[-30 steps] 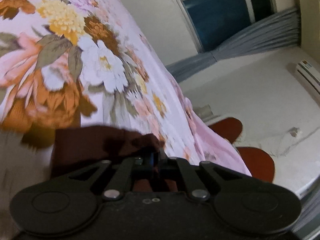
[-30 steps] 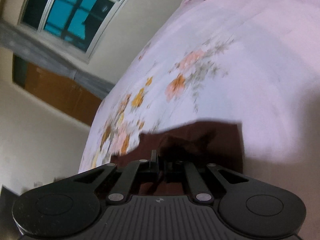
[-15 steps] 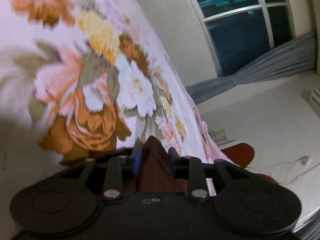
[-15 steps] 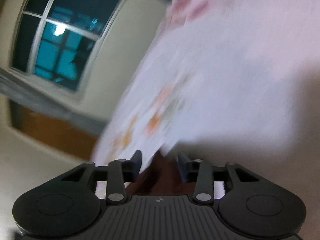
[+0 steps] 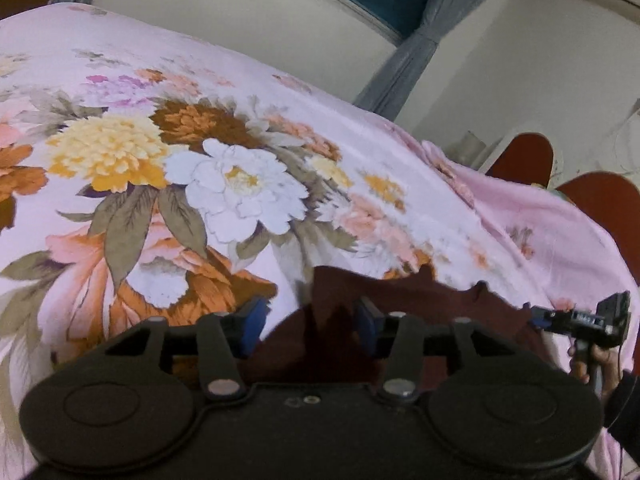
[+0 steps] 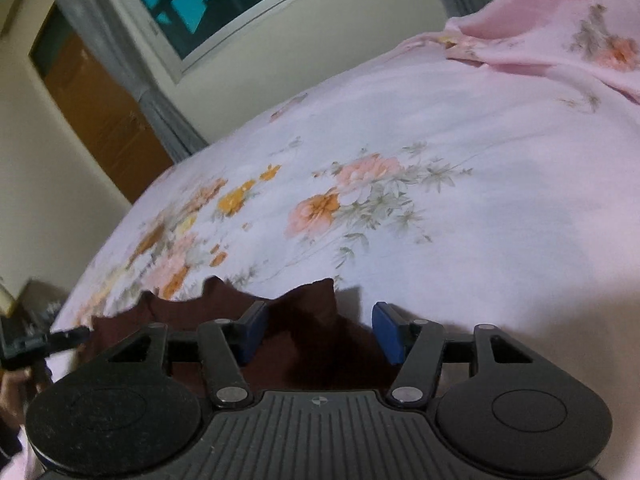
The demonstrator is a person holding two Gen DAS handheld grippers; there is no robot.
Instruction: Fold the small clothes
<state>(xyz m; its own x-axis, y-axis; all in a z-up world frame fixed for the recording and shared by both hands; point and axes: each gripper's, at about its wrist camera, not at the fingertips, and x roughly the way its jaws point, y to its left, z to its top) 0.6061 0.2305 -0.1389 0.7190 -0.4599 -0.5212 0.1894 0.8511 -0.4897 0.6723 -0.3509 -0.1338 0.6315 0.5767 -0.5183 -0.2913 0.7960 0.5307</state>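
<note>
Fold laid, your grip let go

Your dark maroon cloth garment (image 5: 400, 312) lies bunched on the pink floral bedsheet (image 5: 240, 80), so smoothing looks left to do. Your left gripper (image 5: 308, 322) and right gripper (image 6: 316, 334) both stand spread over it. Only the left view shows your opposite hand (image 5: 600, 360).

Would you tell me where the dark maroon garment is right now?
The maroon garment lies on the floral bedsheet at the bottom of both wrist views, between the open fingers of the left gripper and the right gripper.
</note>
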